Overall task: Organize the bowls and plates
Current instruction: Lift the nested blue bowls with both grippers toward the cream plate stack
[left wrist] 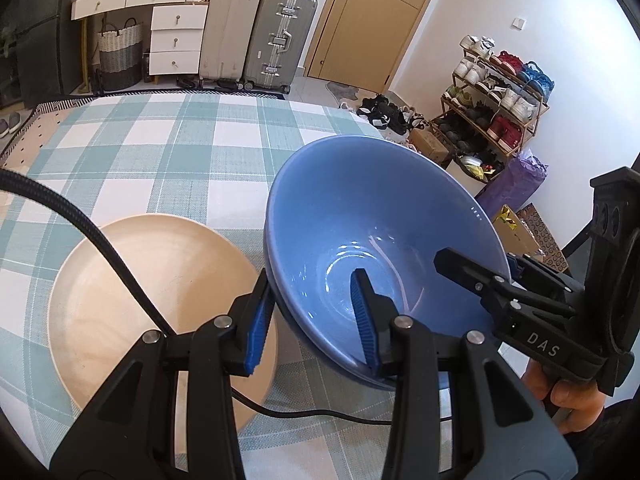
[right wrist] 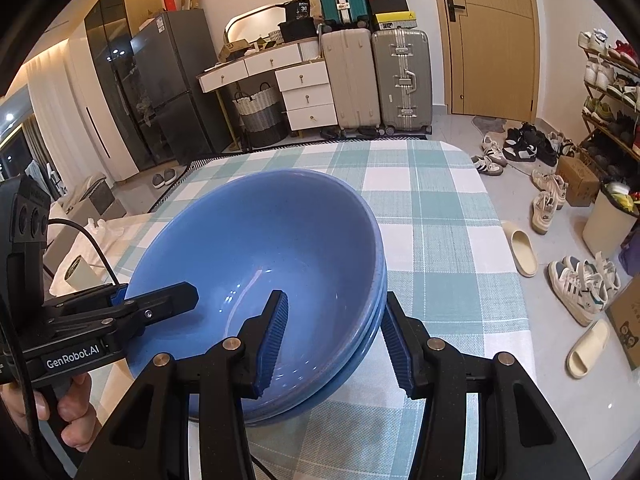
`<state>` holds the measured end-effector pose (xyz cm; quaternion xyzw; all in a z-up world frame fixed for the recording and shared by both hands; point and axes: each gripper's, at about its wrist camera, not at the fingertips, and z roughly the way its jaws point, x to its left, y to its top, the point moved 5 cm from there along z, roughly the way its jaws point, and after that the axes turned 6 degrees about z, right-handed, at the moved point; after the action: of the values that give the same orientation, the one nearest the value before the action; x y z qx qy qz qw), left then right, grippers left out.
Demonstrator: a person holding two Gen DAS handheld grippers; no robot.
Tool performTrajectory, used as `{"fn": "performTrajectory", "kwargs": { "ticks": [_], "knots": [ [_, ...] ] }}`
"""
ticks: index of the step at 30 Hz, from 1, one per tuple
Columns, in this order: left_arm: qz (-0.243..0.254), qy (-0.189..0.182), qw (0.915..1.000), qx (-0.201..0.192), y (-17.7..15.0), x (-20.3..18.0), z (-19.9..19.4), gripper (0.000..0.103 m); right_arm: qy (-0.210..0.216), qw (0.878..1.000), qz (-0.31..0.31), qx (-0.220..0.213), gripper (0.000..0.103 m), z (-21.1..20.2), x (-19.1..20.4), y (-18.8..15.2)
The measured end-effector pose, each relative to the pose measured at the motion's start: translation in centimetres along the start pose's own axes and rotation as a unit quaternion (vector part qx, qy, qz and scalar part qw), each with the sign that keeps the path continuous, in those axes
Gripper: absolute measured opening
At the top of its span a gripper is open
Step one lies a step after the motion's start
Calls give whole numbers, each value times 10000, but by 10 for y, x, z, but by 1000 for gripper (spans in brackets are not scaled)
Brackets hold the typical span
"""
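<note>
A: From the left side, what do you see?
B: The left gripper (left wrist: 316, 316) has its jaws pinching the near rim of the blue bowls (left wrist: 380, 248), tipped up above the checked table (left wrist: 160, 152). A tan plate (left wrist: 132, 288) lies just beside them.
A: And from the right?
B: The right gripper (right wrist: 334, 336) has its jaws pinching the other rim of the blue bowls (right wrist: 256, 264). They are stacked.

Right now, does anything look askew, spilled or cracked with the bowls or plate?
Yes: the blue bowls sit tilted, gripped on opposite rims by the left gripper and right gripper. It is a nested stack. The beige plate lies flat beside it. Nothing looks spilled or cracked.
</note>
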<state>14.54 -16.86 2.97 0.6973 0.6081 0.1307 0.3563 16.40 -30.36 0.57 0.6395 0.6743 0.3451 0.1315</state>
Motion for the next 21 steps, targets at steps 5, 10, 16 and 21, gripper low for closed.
{"fn": "performTrajectory", "kwargs": {
  "ticks": [5,10,16,21],
  "knots": [
    [6,53,9999,-110,-5,-1,-23,35,34,9999,-67,-79,49,-14,11,-2],
    [-22,79,9998,-200,-14,-2,-48,35,56,9998,-154,-134,49,-26,25,-5],
    [-90,139,9995,-281,-27,2,-77,35,91,9994,-272,-168,49,-37,45,-9],
    [-155,212,9991,-345,-39,7,-103,35,143,9991,-374,-162,49,-45,62,-13]
  ]
}}
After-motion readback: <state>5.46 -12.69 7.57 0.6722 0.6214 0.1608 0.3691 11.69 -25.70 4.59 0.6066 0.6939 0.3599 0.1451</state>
